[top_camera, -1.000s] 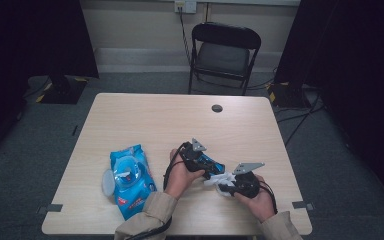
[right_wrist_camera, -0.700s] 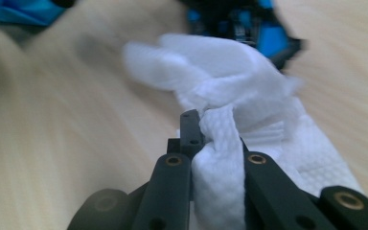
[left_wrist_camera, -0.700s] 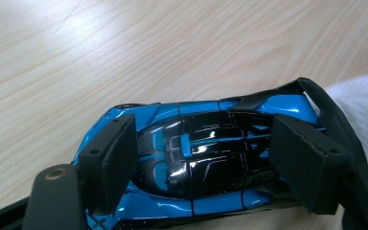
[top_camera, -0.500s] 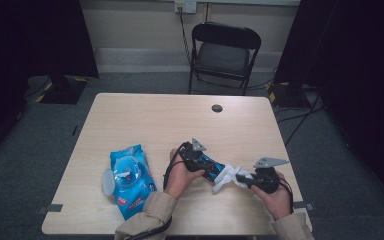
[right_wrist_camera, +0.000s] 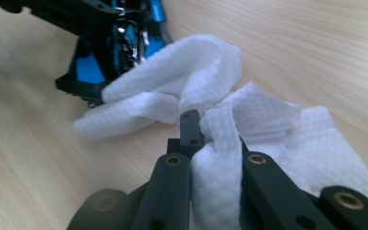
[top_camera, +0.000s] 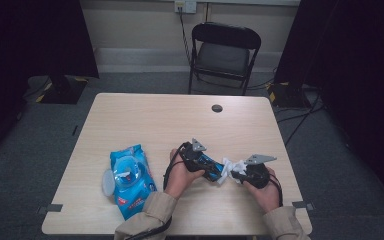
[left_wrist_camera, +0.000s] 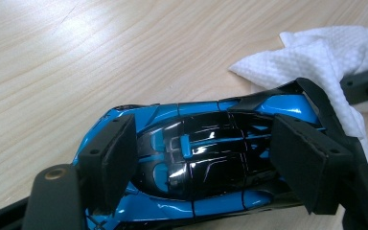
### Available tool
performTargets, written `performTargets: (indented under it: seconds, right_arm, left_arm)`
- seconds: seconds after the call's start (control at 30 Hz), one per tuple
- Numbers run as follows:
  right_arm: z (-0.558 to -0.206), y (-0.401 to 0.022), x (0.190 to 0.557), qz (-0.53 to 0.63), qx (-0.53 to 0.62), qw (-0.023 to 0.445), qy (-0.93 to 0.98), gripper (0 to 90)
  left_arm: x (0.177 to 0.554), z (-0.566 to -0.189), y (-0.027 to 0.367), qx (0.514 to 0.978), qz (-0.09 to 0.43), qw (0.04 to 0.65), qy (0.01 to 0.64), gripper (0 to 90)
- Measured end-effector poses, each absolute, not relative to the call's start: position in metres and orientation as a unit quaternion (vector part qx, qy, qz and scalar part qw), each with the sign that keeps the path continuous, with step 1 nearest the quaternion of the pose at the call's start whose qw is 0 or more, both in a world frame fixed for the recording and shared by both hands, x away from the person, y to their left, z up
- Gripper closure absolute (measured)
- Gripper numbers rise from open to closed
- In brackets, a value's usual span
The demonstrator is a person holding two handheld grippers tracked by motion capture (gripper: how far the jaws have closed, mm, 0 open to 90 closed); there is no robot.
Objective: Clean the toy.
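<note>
1. Jaws first: the left gripper (left_wrist_camera: pixel 191 158) has its two black foam pads (left_wrist_camera: pixel 110 163) clamped on the flanks of a toy car (left_wrist_camera: pixel 196 158), roof facing the camera; the right gripper (right_wrist_camera: pixel 211 129) is pinched tight on a bunched white wipe (right_wrist_camera: pixel 220 158).
2. From the high view, the car (top_camera: pixel 211 167) sits low over the table's near right part, between the two grippers, left gripper (top_camera: pixel 205 165) on one side and right gripper (top_camera: pixel 236 174) on the other, with the wipe (top_camera: pixel 228 167) touching the car's end.
3. I judge the car light, stiff and slick: glossy blue and black plastic, rounded and low. Its thin rear frame looks fragile, so the broad sides, where the pads sit now, are the safest hold.
4. I judge the wipe soft, limp and nearly weightless. Its dimpled, quilted surface folds into peaks, and a pinch on any bunched fold should carry it.
5. Further out, the table (top_camera: pixel 145 120) is pale wood-grain laminate, smooth and matte.
6. A shiny blue wipes pack (top_camera: pixel 130 182) lies well apart to the left, its round lid flipped open.
</note>
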State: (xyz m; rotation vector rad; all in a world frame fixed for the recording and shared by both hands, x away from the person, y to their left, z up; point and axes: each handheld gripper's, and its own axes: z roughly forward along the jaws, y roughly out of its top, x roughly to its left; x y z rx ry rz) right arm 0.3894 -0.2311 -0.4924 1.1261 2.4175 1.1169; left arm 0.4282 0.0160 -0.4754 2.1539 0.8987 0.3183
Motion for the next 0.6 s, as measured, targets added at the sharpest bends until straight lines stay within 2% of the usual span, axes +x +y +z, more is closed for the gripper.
performTargets:
  seconds: [0.6]
  right_arm:
    - [-0.492,-0.208,0.371,0.389,0.338,0.080,0.853,86.2]
  left_arm:
    - [0.428,-0.475,0.016,0.846,0.127,0.378,0.354,25.1]
